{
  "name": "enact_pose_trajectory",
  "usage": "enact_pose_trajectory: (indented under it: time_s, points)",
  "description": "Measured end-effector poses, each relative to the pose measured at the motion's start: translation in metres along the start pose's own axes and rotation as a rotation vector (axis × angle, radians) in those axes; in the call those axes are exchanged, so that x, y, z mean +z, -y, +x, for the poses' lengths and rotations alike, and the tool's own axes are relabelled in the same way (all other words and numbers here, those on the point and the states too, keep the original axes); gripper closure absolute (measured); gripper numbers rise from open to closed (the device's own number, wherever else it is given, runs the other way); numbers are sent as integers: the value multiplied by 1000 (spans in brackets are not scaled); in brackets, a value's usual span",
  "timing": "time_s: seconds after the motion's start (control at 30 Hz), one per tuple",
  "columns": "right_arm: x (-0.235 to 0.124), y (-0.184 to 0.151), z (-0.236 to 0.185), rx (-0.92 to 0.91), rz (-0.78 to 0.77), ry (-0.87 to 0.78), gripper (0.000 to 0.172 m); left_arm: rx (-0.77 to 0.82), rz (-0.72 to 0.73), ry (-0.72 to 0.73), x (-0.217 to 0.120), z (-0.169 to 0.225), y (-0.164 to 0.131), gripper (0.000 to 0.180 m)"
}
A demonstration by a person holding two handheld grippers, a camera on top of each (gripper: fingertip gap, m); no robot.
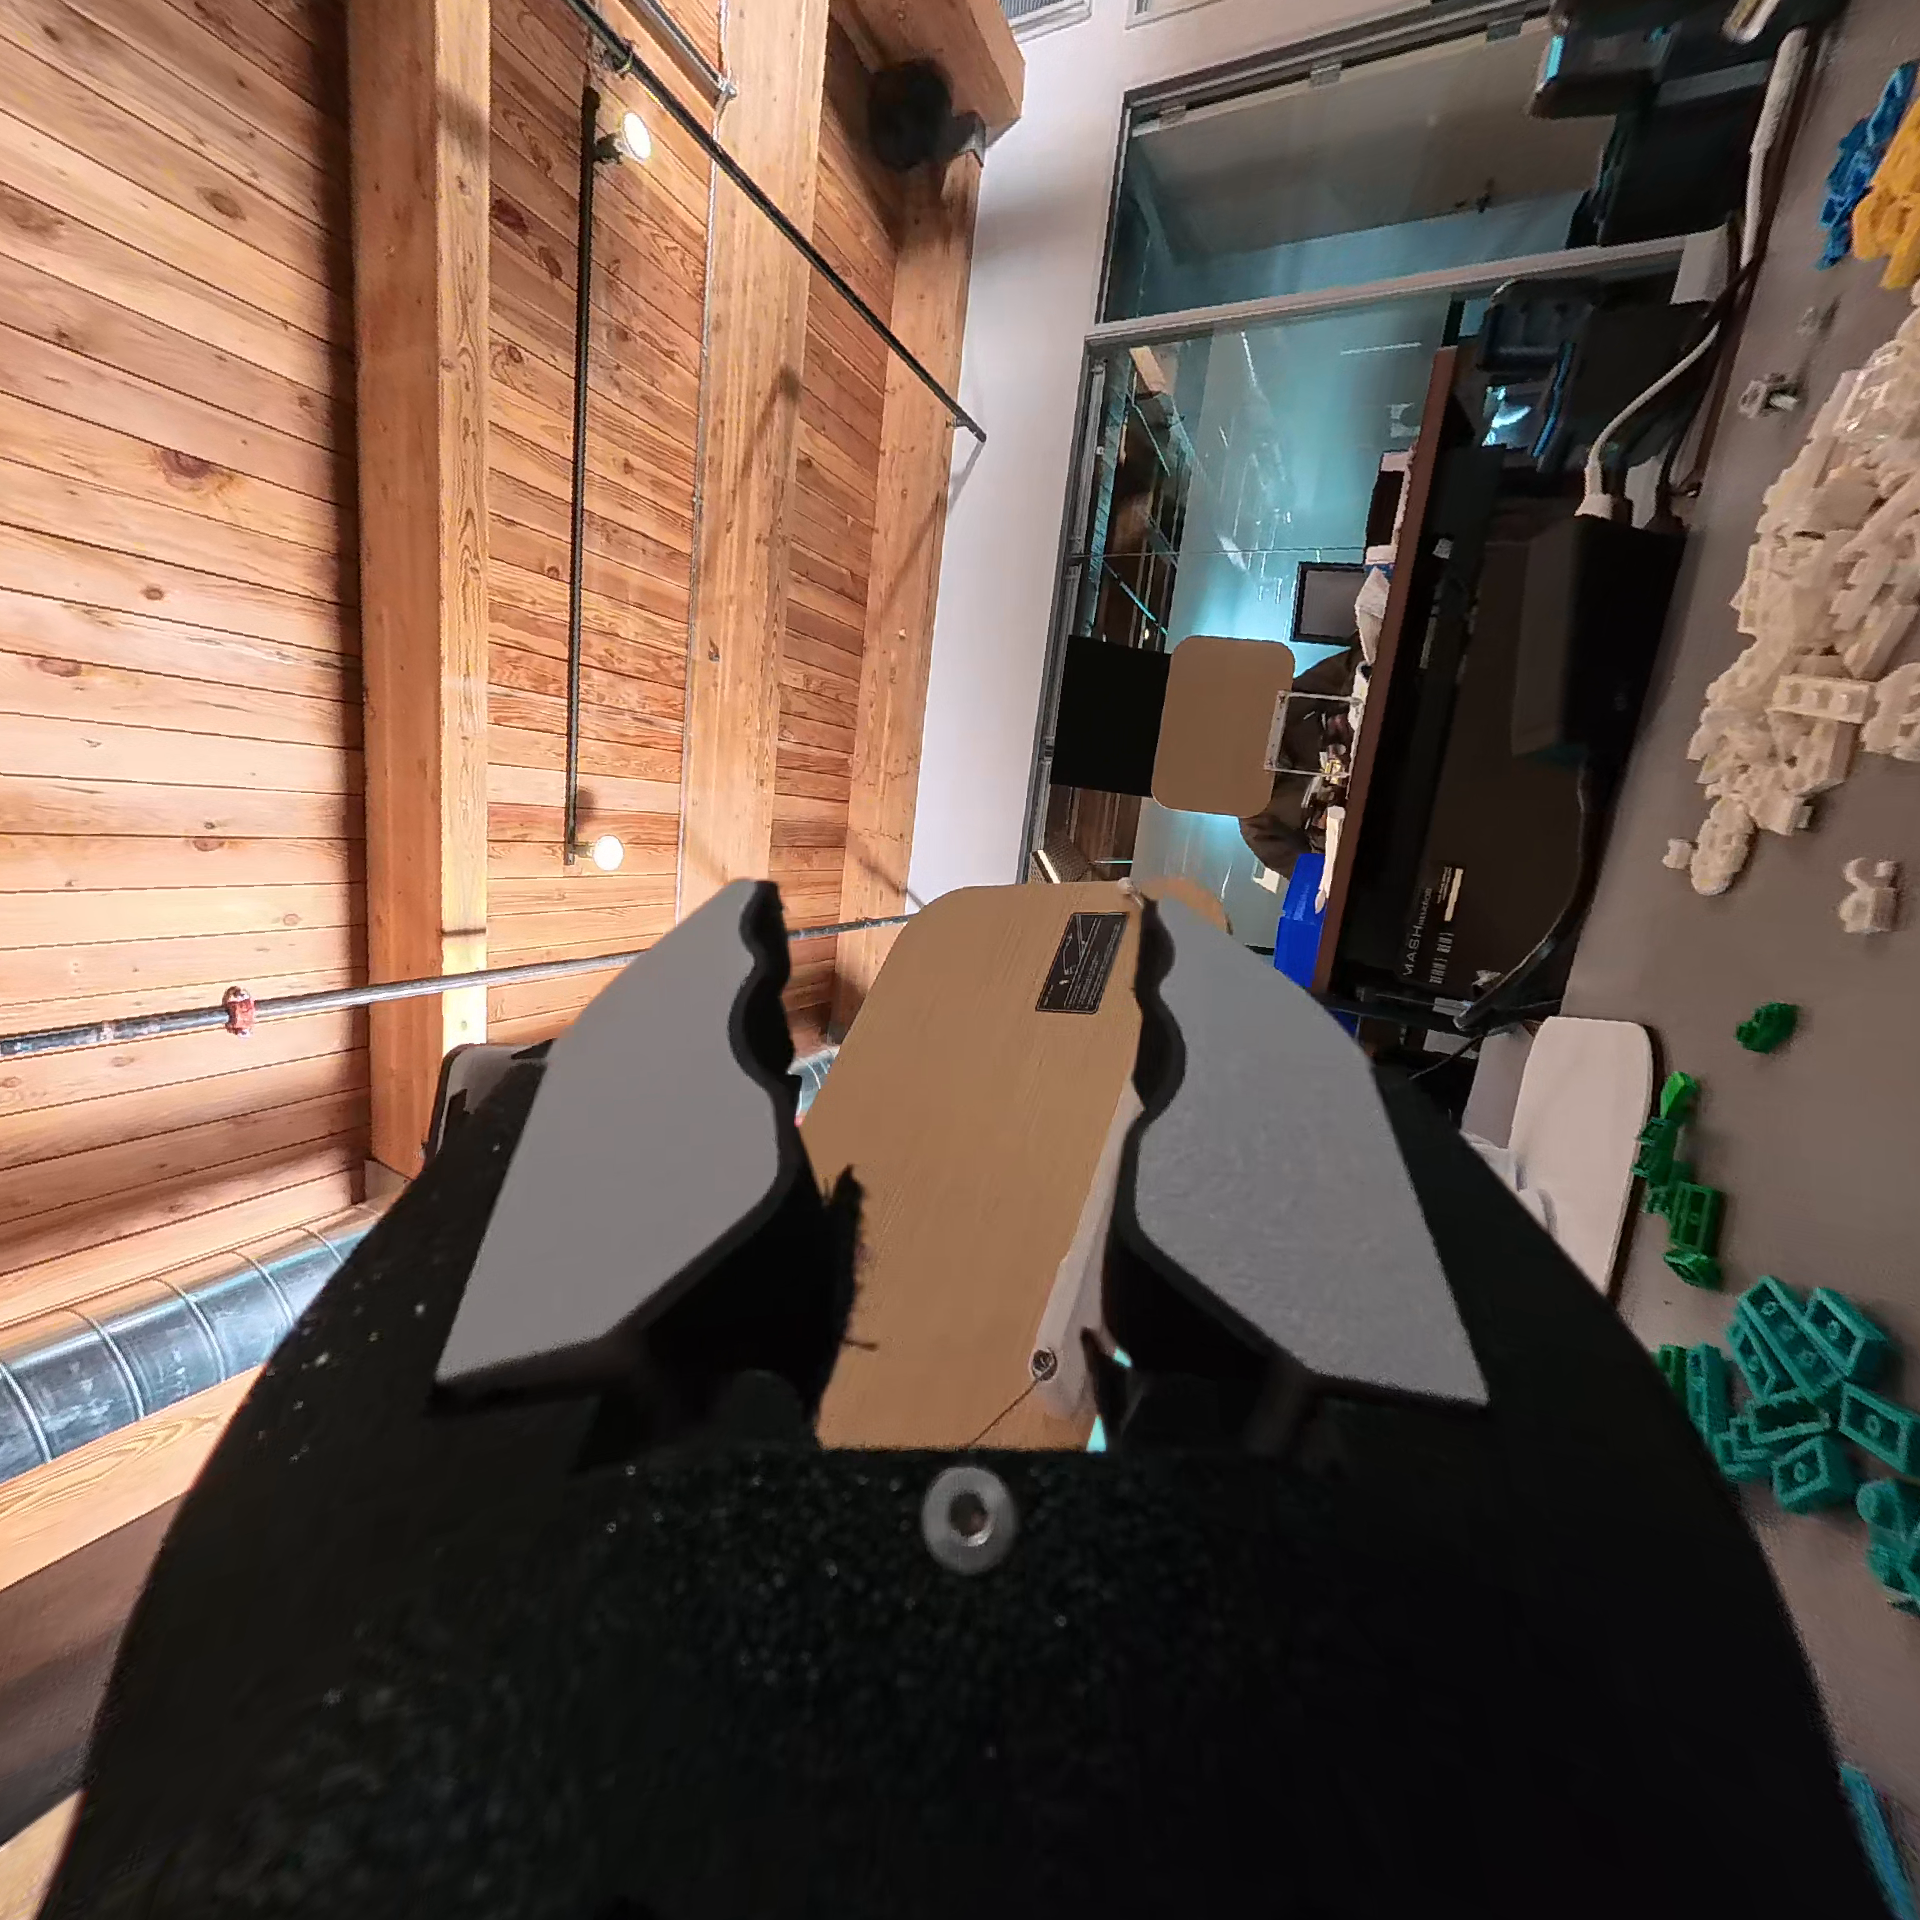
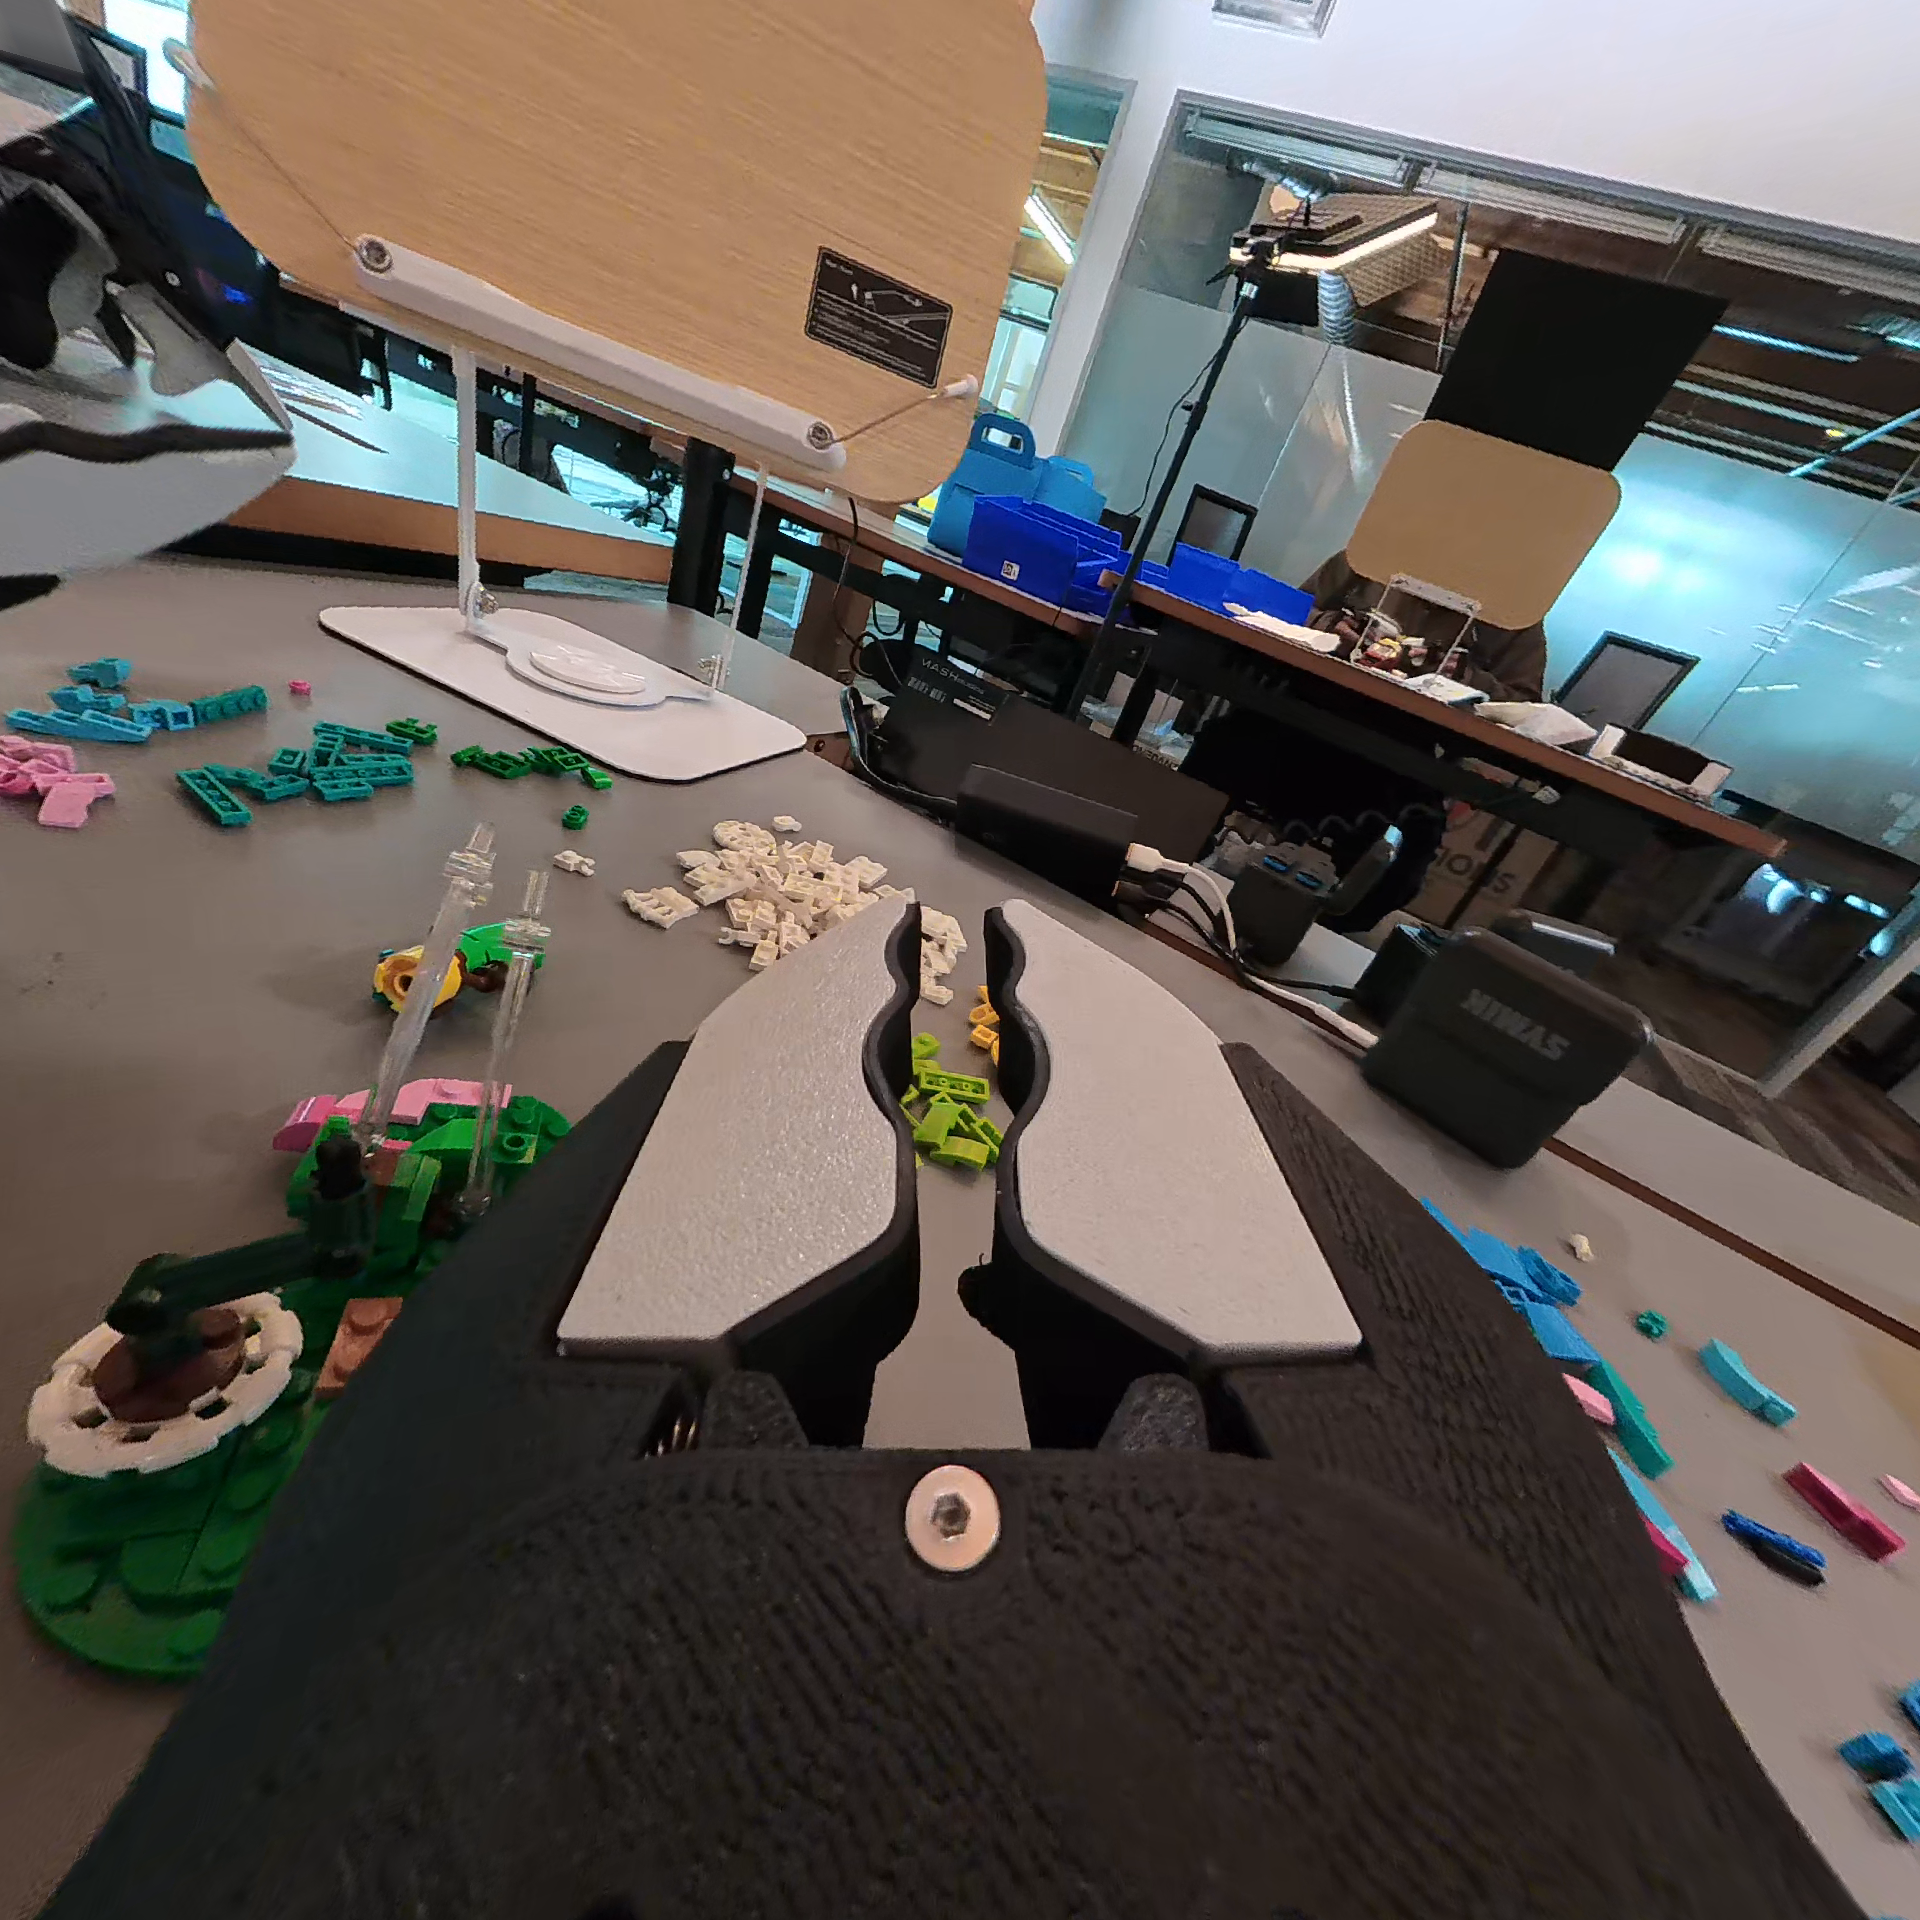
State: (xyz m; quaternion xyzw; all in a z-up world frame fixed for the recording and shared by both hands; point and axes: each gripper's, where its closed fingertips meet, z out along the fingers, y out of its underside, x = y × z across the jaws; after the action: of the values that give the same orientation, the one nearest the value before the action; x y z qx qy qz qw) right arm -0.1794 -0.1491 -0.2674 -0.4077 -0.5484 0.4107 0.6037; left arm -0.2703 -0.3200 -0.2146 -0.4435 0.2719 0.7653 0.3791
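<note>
The right hand-held gripper (image 2: 953,920) is held narrowly parted and bare above lime bricks (image 2: 951,1117) and white bricks (image 2: 774,883) on the grey table (image 2: 208,935). The left hand-held gripper (image 1: 961,914) is spread wide, bare, before a wooden board (image 1: 966,1122). Blue bins (image 2: 1049,535) are seen on a far table; their contents cannot be told.

Left wrist view rolled sideways, aimed high; right looks low across table (image 2: 260,935); both share stand (image 2: 623,208)
</note>
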Motion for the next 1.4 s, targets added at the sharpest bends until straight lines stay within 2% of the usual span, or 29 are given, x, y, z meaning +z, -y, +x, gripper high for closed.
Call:
enact_pose_trajectory:
  time_s: [0.1,0.17,0.2,0.3,0.43,0.57,0.63,0.73,0.83,0.93,1.0,1.1,1.27,1.3,1.4]
  points:
    - [0,0,-2,-16,-2,7,161,-38,-7,-7,1,2,-2,110]
    - [1,0,-3,-24,-2,10,161,-103,-14,-29,1,4,-3,116]
    - [1,0,-4,-26,-3,12,161,-156,-20,-47,0,6,-4,125]
    - [1,-1,-6,-30,-9,26,161,-346,-40,-146,-1,16,-6,174]
    - [1,-1,-9,-28,-24,72,161,-690,-42,-397,-4,44,8,176]
    - [-3,0,-9,-42,-38,130,161,-1160,65,-772,-18,63,49,180]
    - [-7,2,-16,-61,-45,215,161,-1339,156,-918,-28,60,67,180]
    - [-26,1,-44,-21,-80,504,159,-1513,298,-1115,-45,52,89,178]
    - [-46,-3,-61,83,-143,718,153,-1647,330,-1240,-54,50,100,170]
    - [-54,-8,-65,124,-189,792,148,-1695,318,-1290,-55,53,103,143]
    - [-57,-8,-69,127,-190,817,147,-1699,306,-1313,-56,54,104,132]
    - [-56,-11,-78,129,-205,848,147,-1642,285,-1346,-61,59,110,135]
    - [-54,-21,-90,105,-249,902,146,-1487,223,-1458,-79,70,141,138]
    - [-54,-22,-92,103,-257,913,146,-1463,196,-1436,-78,73,146,135]
    - [-52,-24,-96,99,-270,934,148,-1446,144,-1309,-68,73,155,149]
